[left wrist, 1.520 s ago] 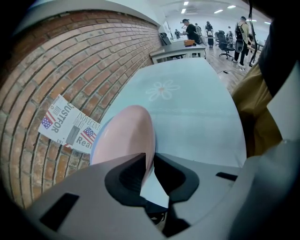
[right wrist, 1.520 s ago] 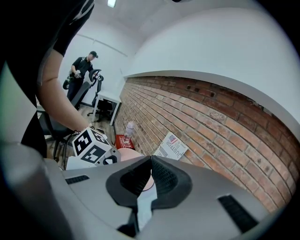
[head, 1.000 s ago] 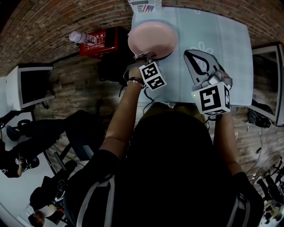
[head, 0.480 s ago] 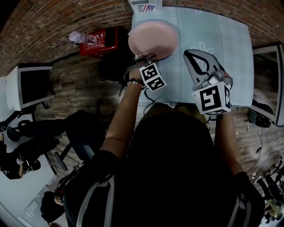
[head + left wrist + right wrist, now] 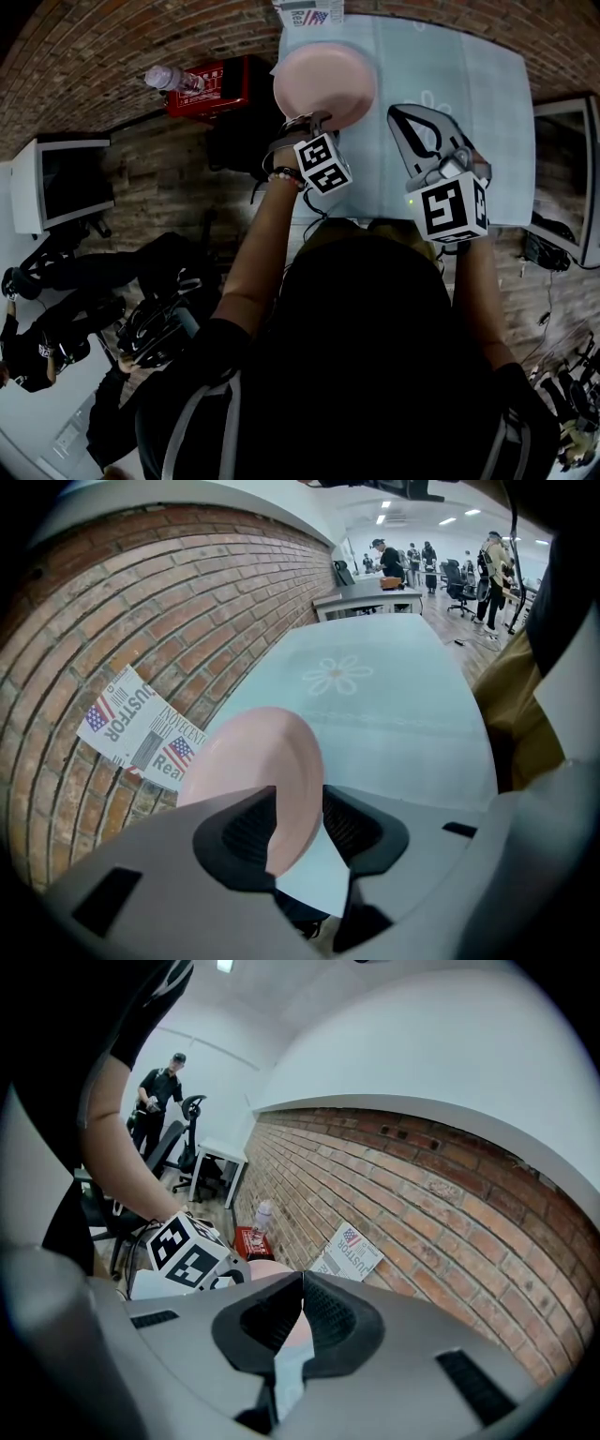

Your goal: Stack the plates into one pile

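A pink plate (image 5: 323, 82) lies on the pale blue table (image 5: 469, 84) near its far left corner; I cannot tell if other plates lie under it. My left gripper (image 5: 307, 120) is at the plate's near rim. In the left gripper view the plate (image 5: 248, 766) has its rim between the jaws of the left gripper (image 5: 298, 803), which have just been opening. A gap shows beside the right jaw, so the pads do not press. My right gripper (image 5: 399, 114) hovers over the table's middle; in its own view the right gripper (image 5: 301, 1277) is shut and holds nothing.
A printed placard (image 5: 307, 14) leans on the brick wall behind the plate. A red box (image 5: 211, 89) and a water bottle (image 5: 169, 79) sit on the floor left of the table. Monitors (image 5: 66, 178) stand at both sides. People are in the room beyond.
The pink plate has edged slightly to the right on the table. The left gripper's jaws look a little wider round its rim. The right gripper has stayed put.
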